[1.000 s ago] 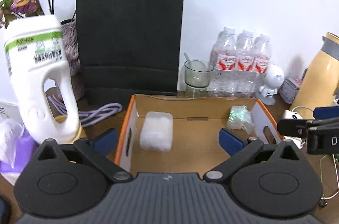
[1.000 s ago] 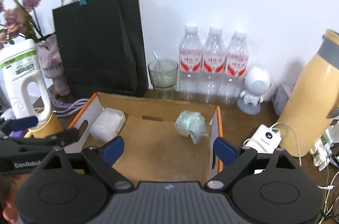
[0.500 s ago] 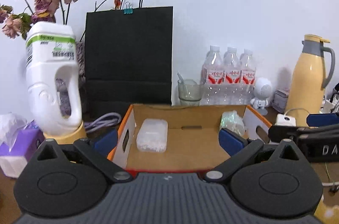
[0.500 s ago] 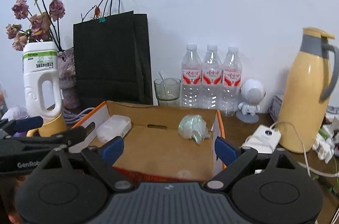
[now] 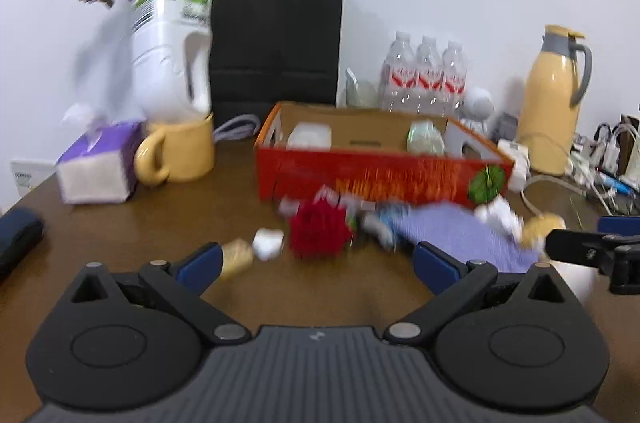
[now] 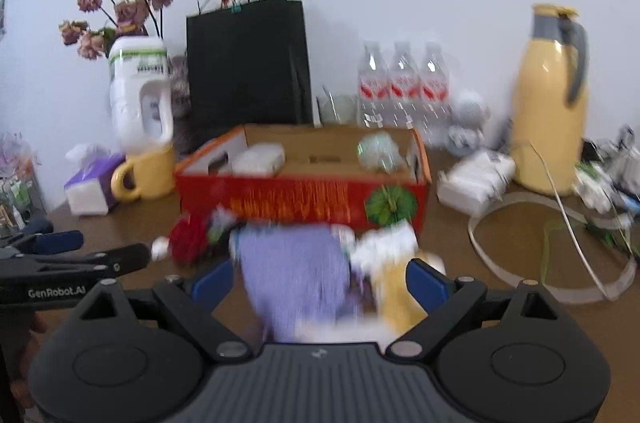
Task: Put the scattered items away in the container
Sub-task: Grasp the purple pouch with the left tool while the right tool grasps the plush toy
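A red-fronted cardboard box (image 5: 380, 179) (image 6: 304, 197) stands mid-table. It holds a white plastic case (image 5: 310, 137) and a crumpled pale green wrapper (image 5: 425, 138). In front of it lie scattered items: a red flower-like ball (image 5: 320, 233) (image 6: 188, 237), a purple cloth (image 5: 460, 235) (image 6: 296, 279), a white lump (image 5: 268, 243), a tan block (image 5: 237, 257) and white and yellow pieces (image 6: 394, 263). My left gripper (image 5: 316, 263) is open above the table before the red ball. My right gripper (image 6: 318, 277) is open over the purple cloth. Both views are blurred.
Behind the box stand a black paper bag (image 5: 278, 39), a white detergent jug (image 5: 172, 43) in a yellow mug (image 5: 180, 153), a tissue box (image 5: 98, 167), three water bottles (image 5: 426, 73) and a yellow thermos (image 5: 554, 99). Cables and a white adapter (image 6: 474, 181) lie at right.
Both grippers have pulled back from above the box and dropped lower, so the box front and the scattered items in front of it have come into view. Both jaws stay open.
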